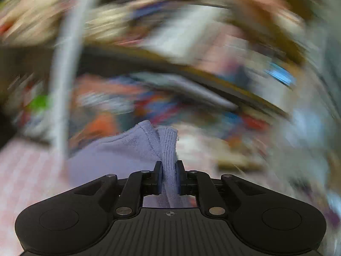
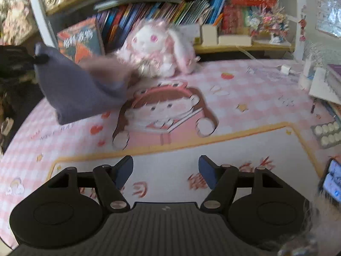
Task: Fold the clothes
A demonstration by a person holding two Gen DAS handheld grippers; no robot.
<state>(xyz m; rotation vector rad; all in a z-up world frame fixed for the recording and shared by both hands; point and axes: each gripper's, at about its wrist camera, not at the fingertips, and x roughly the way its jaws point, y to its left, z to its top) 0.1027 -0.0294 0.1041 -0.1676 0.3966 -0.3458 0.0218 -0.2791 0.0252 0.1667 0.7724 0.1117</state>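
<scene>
Pink checked counter mat [image 2: 245, 98], bookshelf [image 2: 162, 10] and plush rabbit [image 2: 157, 47] behind. Left gripper [image 1: 168, 169] jaws clamped on a purple cloth [image 1: 132, 147], which hangs lifted at the counter's left side. Right gripper [image 2: 165, 168] jaws spread apart, holding nothing.

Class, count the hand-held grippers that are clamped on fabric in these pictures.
1. The left hand-held gripper pinches the purple cloth; the right hand-held gripper hangs open over the pink mat.
</scene>
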